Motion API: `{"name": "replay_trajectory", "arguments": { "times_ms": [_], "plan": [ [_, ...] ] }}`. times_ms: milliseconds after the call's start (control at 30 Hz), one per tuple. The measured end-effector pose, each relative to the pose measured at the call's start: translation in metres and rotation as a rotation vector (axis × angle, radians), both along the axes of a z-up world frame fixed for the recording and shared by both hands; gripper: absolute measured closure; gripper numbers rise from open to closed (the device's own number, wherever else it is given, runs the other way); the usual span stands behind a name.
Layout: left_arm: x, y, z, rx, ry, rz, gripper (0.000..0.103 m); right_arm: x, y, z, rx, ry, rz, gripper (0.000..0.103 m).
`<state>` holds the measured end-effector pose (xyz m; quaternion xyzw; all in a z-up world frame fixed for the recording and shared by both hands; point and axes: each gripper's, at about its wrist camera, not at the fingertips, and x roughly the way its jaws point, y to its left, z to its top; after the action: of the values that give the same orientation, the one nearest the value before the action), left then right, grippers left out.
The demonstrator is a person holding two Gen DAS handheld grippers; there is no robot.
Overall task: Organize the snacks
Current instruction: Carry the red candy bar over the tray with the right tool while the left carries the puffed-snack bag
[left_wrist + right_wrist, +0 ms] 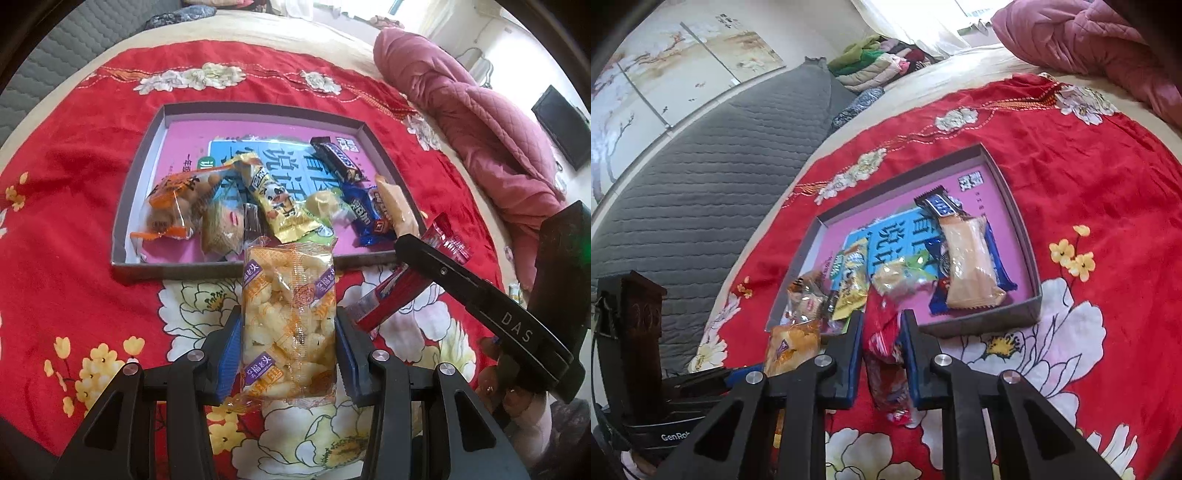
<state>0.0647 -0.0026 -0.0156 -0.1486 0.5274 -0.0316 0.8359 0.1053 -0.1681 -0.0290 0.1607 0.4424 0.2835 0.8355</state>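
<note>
My left gripper (288, 332) is shut on a clear pack of yellow puffed snacks (290, 317), held just above the red cloth in front of the tray. The same yellow pack (792, 345) shows at lower left in the right wrist view. My right gripper (882, 332) is shut on a red snack wrapper (884, 347); in the left wrist view that red wrapper (391, 295) sticks out of the right gripper's fingers (443, 269). The shallow grey tray (147, 147) with a pink floor holds several snacks: an orange-printed bag (173, 210), a yellow panda pack (280, 206), a dark chocolate bar (336, 157).
A red flowered cloth (92, 147) covers the bed. A pink quilted blanket (480, 122) lies bunched at the right. A grey quilted pad (701, 177) and folded clothes (871, 66) lie beyond the cloth. A tan wafer pack (971, 269) lies over a blue wrapper near the tray's right wall.
</note>
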Motion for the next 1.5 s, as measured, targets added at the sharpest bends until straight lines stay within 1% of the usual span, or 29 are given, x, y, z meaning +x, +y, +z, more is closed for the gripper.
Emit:
{"name": "replay_trajectory", "arguments": {
  "times_ms": [167, 367, 467, 700, 900, 1300, 1500],
  "plan": [
    [0.0, 0.0, 0.002, 0.002, -0.001, 0.002, 0.055, -0.004, 0.004, 0.007, -0.017, -0.043, 0.025, 0.085],
    [-0.001, 0.0, 0.003, 0.0, -0.002, 0.002, 0.055, -0.001, 0.007, -0.002, -0.039, -0.013, 0.028, 0.085],
    [-0.002, 0.001, 0.006, -0.004, -0.016, 0.007, 0.055, -0.001, 0.004, -0.002, -0.018, -0.012, 0.02, 0.085],
    [0.0, 0.0, 0.021, -0.005, -0.058, 0.007, 0.055, -0.001, -0.003, 0.012, 0.043, -0.063, 0.003, 0.085],
    [0.004, -0.001, 0.029, -0.001, -0.08, 0.007, 0.055, 0.003, -0.01, 0.021, 0.103, -0.087, -0.023, 0.085],
    [0.021, 0.005, 0.04, 0.01, -0.114, 0.035, 0.055, 0.016, -0.011, 0.037, 0.135, -0.15, -0.05, 0.085],
    [0.033, 0.004, 0.038, 0.027, -0.121, 0.04, 0.055, 0.022, -0.014, 0.038, 0.149, -0.157, -0.073, 0.085]
  ]
}}
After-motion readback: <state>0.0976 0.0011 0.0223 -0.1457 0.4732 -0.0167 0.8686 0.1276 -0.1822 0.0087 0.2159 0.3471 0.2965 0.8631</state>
